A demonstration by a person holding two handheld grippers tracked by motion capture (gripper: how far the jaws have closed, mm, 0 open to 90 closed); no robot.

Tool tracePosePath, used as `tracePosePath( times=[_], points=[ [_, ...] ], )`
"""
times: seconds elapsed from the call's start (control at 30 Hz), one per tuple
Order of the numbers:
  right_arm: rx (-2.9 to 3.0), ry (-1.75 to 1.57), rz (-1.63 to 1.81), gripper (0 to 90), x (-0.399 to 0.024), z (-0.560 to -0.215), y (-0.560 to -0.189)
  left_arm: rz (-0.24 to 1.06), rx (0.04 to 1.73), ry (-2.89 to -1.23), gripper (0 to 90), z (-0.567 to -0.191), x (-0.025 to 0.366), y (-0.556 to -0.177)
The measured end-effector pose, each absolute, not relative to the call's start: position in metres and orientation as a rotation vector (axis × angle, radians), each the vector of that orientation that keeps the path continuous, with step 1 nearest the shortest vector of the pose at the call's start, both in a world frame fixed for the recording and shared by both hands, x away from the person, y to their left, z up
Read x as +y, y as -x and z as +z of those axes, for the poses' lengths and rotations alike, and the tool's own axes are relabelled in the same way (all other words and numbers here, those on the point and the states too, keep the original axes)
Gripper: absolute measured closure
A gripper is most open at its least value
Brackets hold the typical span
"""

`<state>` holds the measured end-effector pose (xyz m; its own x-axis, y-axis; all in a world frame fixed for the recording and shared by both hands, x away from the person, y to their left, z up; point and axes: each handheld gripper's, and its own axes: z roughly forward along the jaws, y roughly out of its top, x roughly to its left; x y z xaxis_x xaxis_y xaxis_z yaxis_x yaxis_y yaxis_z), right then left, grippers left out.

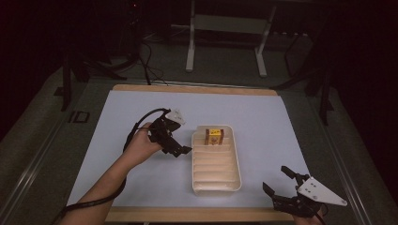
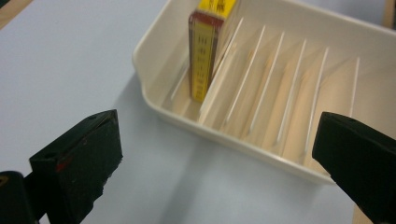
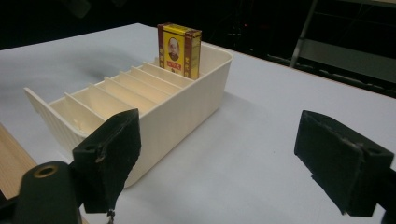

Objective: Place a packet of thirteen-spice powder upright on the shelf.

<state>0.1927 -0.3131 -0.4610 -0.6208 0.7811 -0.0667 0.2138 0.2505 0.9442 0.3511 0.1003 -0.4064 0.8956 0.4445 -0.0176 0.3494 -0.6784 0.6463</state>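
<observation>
While the left gripper [image 1: 180, 151] hovers just beside the tray's left wall with its jaws spread wide and empty, the right gripper [image 1: 279, 185] waits near the table's front edge, jaws apart too, nothing between them. Look past those jaws: a cream divider tray [image 1: 234, 180] sits mid-table on the pale blue mat [image 1: 263, 112], and one small yellow-and-red box [image 1: 214, 136] stands upright in the far end slot, touching a thin partition. That looks like a light cardboard pack, stiff on its edges but likely crushable across the broad faces. Best bet, I'd say, is pinching its exposed top across the narrow sides, gently.
</observation>
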Motion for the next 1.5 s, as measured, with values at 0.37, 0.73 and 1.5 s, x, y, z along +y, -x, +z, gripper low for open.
tracePosePath(
  times=[0.37, 0.73, 1.5],
  points=[
    [1.971, -0.918, 1.371, 14.6, -0.314, -0.462, -0.193, 0.161, 0.625, -2.32, 1.6, -0.418, 0.117, -0.322],
    [1.97, -0.919, 1.365, 14.6, -0.313, -0.462, -0.193, 0.216, 0.694, -2.276, 1.6, -0.435, 0.126, -0.299],
    [1.976, -0.91, 1.367, 14.1, -0.313, -0.462, -0.193, 0.267, 0.755, -2.176, 1.6, -0.47, 0.148, -0.266]
  ],
)
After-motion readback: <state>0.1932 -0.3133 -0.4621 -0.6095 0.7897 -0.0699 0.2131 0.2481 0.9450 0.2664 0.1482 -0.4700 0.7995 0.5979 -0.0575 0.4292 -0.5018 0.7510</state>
